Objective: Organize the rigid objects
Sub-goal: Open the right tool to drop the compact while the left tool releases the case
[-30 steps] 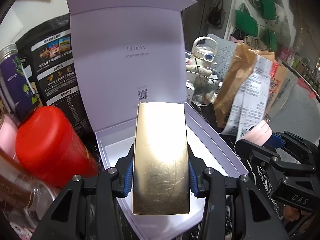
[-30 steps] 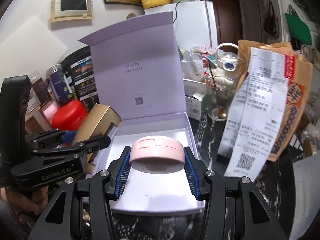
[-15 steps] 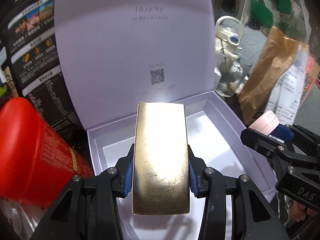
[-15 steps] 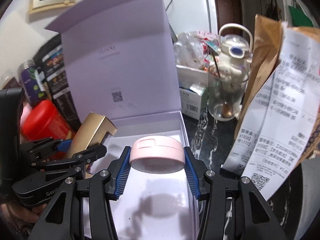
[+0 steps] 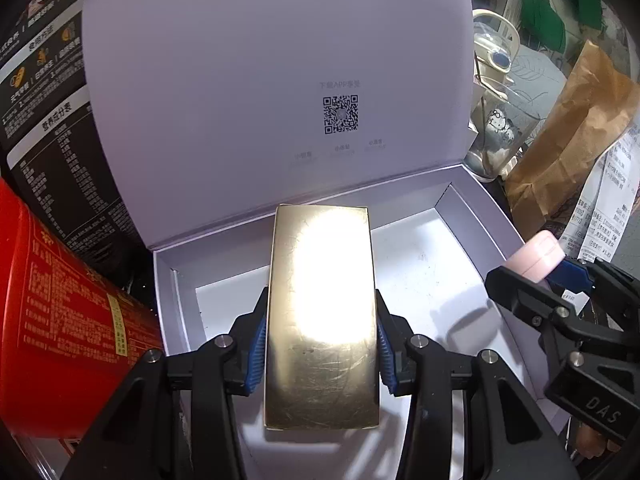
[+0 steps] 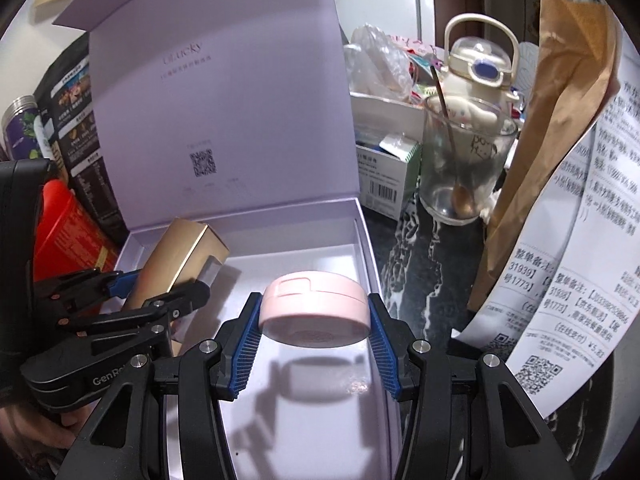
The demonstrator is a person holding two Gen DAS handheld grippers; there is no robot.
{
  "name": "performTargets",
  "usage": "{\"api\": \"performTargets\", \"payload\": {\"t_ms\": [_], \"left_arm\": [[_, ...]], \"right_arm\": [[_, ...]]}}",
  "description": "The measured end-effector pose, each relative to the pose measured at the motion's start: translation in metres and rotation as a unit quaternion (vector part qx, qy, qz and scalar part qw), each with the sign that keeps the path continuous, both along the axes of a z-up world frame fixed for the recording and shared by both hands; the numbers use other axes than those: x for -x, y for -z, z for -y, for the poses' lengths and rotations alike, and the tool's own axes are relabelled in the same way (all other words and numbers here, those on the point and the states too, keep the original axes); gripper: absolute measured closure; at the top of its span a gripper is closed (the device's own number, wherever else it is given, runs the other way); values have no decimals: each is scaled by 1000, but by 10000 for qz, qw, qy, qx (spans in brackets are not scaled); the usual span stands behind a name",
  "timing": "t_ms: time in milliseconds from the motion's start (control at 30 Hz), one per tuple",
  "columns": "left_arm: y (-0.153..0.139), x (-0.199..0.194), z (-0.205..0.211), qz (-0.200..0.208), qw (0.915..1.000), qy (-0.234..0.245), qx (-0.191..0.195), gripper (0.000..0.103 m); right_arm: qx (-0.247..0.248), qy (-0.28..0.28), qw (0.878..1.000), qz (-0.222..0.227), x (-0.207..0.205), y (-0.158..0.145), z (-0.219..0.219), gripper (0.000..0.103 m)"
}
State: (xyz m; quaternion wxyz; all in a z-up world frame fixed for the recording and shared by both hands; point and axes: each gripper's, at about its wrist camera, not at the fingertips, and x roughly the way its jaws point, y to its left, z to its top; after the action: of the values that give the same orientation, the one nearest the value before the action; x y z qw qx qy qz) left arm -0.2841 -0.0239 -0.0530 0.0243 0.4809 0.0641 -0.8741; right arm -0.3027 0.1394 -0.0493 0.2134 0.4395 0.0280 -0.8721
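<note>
Now both claws hang over the open lilac box (image 6: 362, 216), each one loaded. Left claw (image 5: 320, 344) is clamped on the gold carton (image 5: 322, 320), held lengthwise above the box's left half; right claw (image 6: 314, 334) is clenched on the pink round case (image 6: 314, 306), floating over the white floor with its shadow right beneath. Neither item has touched down, as far as I can see. Risks from here (and they're real): the two claws sit close together, so a careless lowering could knock carton against case. The raised lid (image 5: 276, 80) stands just behind and could get bumped. Let go too high and the case may bounce or roll.
</note>
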Motion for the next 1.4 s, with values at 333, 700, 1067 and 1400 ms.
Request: {"api": "performTargets", "payload": {"t_ms": [333,700,1067,1400], "left_arm": [[9,10,-5,373,9989,116,-268,59],[-14,5,-13,146,9998,124,-62,57],[-40,-26,-11,-51,9998,208,-64,57],[-68,-54,-18,-256,9990,360,-20,57]], "right_arm": [[121,52,9999,83,-1,-3,-5,46],[38,455,9987,-231,-24,-34,-27,32],[31,549,9976,-425,-49,-59,-41,32],[-145,631,9950,-756,-77,-84,-48,32]]}}
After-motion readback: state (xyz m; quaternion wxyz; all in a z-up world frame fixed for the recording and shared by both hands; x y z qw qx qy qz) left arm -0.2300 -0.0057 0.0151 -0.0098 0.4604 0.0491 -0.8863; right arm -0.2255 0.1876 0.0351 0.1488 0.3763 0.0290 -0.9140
